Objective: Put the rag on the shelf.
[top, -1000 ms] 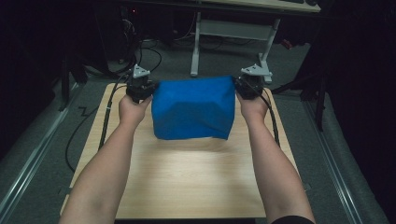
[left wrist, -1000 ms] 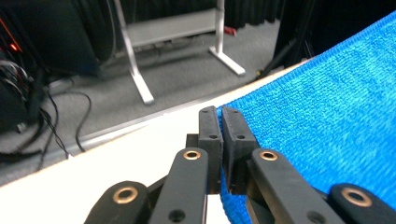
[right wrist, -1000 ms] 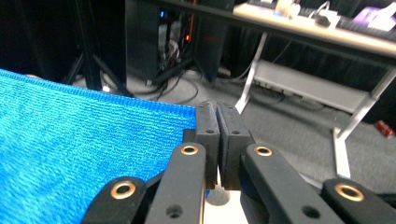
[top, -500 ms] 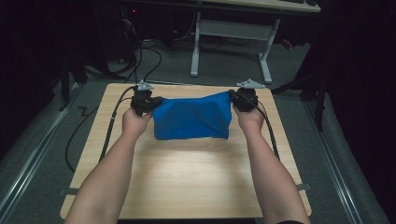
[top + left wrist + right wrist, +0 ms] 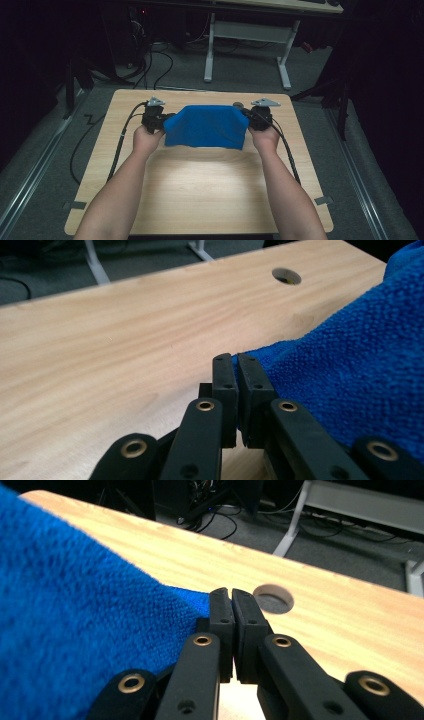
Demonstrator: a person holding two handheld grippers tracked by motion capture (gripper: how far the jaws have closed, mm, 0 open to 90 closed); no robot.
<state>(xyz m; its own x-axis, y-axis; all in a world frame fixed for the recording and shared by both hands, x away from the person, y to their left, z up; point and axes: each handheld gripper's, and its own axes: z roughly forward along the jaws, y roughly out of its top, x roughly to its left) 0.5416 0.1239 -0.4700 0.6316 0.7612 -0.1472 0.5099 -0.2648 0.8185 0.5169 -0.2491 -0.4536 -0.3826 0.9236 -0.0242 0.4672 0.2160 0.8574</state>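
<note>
Both hands have sunk toward the wooden table (image 5: 200, 190). The blue towel (image 5: 205, 127), pinched at one corner in the left gripper (image 5: 237, 365) and at another in the right gripper (image 5: 231, 600), hung high and bulging between the jaws; now it hangs lower, its bottom edge on the tabletop.

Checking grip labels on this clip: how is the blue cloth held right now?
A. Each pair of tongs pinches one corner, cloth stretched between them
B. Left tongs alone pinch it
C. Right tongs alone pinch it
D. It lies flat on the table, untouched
A: the left tongs and right tongs are each shut on a corner of the blue cloth, which spans between them.
</note>
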